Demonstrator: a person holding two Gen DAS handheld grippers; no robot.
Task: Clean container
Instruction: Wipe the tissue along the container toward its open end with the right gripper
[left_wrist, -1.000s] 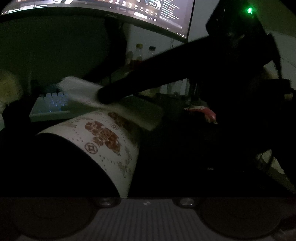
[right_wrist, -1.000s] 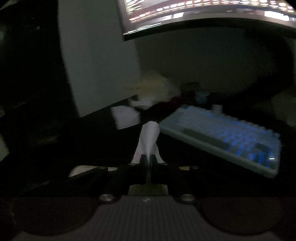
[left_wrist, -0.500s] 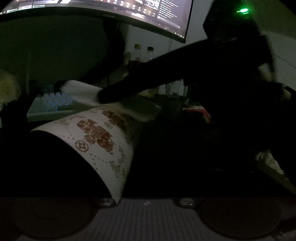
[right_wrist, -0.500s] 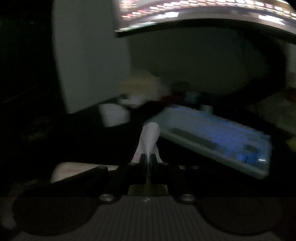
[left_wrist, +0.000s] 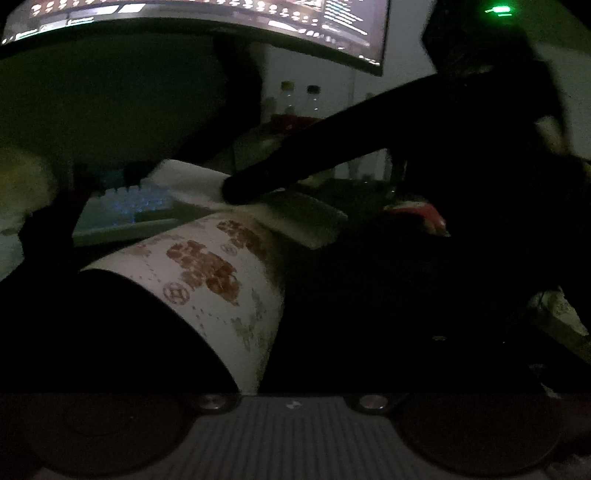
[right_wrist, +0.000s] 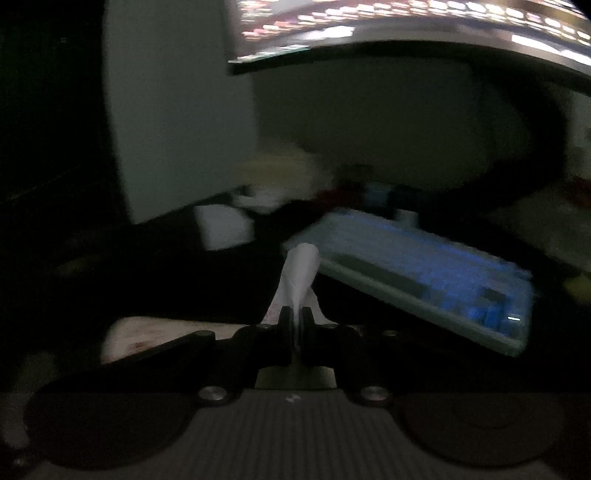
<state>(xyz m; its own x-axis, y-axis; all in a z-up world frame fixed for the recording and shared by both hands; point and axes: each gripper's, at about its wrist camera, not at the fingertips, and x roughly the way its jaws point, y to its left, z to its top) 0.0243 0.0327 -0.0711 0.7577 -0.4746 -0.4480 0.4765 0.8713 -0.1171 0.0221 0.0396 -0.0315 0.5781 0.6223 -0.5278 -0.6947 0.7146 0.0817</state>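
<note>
Two dim things fill the far desk, a backlit keyboard under a monitor, while the right gripper pinches a tissue against the patterned container; the left gripper's state cannot be told.

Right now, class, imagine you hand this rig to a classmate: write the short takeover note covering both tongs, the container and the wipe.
Right tongs: shut on the white wipe, pressing it along the top edge of the container.
Left tongs: fingertips lost in the dark; the container sits tilted close in front of them, apparently held, though the grip cannot be confirmed.
Container: white, with a red-brown printed pattern, above the desk in front of the keyboard.
Done: wipe is on the container.
Left: whether the surface is clean cannot be judged in this dim light; probably finish the wiping, then put both down.
</note>
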